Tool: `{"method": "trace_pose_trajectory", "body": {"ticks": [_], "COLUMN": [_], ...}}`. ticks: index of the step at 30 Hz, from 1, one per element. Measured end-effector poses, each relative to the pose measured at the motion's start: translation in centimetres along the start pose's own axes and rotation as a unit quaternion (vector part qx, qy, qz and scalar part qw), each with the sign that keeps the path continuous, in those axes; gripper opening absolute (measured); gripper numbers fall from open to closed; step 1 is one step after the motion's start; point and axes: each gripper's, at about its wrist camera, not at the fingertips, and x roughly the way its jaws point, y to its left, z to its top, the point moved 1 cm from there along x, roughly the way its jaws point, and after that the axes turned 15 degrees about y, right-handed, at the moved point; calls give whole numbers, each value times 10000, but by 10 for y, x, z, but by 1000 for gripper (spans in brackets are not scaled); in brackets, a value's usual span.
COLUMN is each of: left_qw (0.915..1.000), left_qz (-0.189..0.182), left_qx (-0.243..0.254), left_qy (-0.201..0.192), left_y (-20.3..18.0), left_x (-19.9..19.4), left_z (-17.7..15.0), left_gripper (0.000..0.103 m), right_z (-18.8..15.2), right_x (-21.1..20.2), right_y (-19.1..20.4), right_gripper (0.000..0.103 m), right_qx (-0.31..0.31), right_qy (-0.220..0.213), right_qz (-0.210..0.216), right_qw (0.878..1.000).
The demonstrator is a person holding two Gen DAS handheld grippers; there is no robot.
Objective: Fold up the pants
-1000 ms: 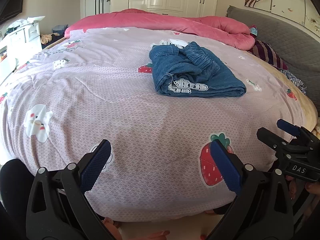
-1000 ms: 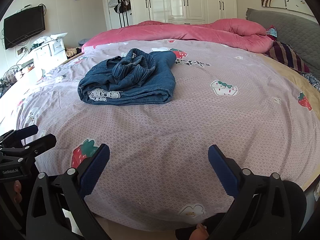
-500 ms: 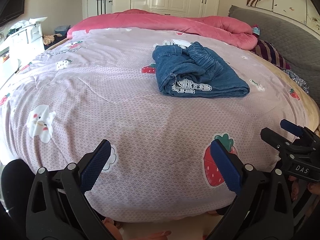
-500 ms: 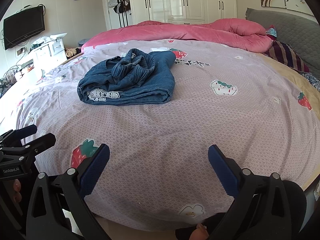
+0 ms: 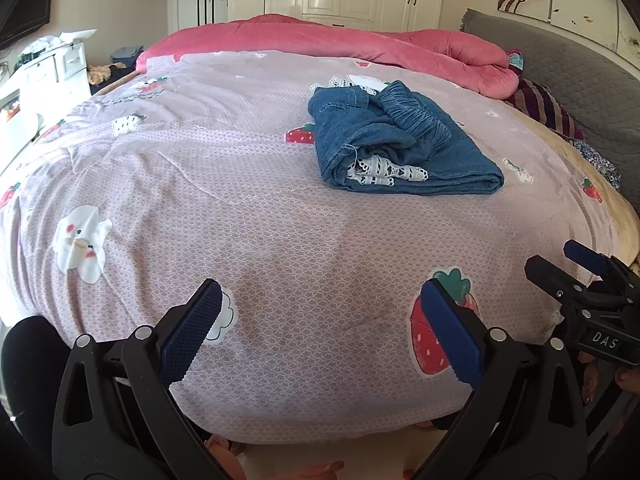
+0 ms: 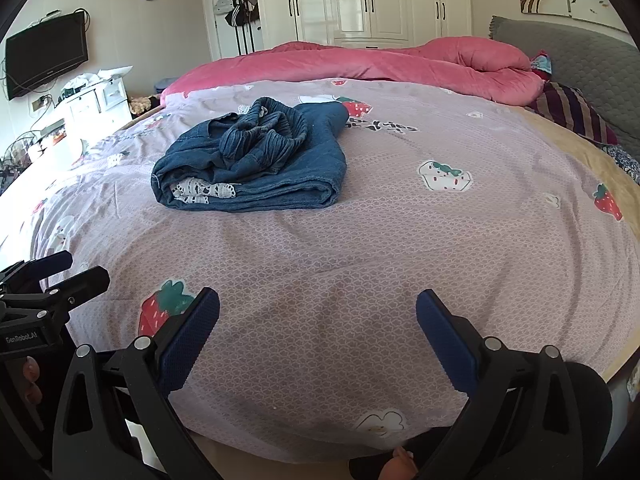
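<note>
Blue denim pants (image 5: pixel 404 144) lie folded in a bundle, white lace showing, on the bed (image 5: pixel 248 216). Left gripper (image 5: pixel 320 328) and right gripper (image 6: pixel 318 330) hover at the near bed edge, jaws spread wide, grasping nothing, well apart from pants.

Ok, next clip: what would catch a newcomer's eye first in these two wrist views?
First, the bundle of blue denim pants, loosely folded with white lace trim showing at its near edge, lying alone on the lilac strawberry-print bedspread. Behind it a pink quilt is bunched along the far side of the bed. In the foreground, the left gripper and right gripper both hang open and empty over the near edge of the bed, well short of the pants.
</note>
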Motion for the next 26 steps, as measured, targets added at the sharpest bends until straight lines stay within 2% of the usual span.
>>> {"method": "trace_pose_trajectory", "body": {"ticks": [12, 15, 17, 19, 21, 24, 26], "left_qw": [9995, 9998, 10000, 10000, 9996, 9954, 9888], "left_qz": [276, 114, 5, -14, -8, 531, 978], "left_qx": [-48, -75, 4, -13, -277, -723, -997], "left_qy": [130, 161, 3, -50, 101, 340, 520], "left_y": [7, 14, 21, 36, 69, 130, 170], "left_x": [9, 8, 2, -2, 6, 31, 52], "left_z": [10, 18, 25, 44, 73, 115, 139], "left_gripper": [93, 93, 93, 93, 94, 94, 94], "right_z": [11, 20, 29, 46, 62, 90, 106], "right_x": [7, 7, 7, 3, 1, 8, 18], "right_y": [-22, -39, -56, -85, -117, -183, -224], "right_gripper": [98, 98, 98, 98, 98, 98, 98], "right_qx": [251, 397, 582, 821, 1078, 1583, 1852], "right_qy": [67, 52, 57, -56, -143, -55, 53], "right_qz": [-137, -230, -253, -388, -640, -1051, -1418], "right_qw": [9996, 9989, 9980, 9958, 9920, 9818, 9724]}}
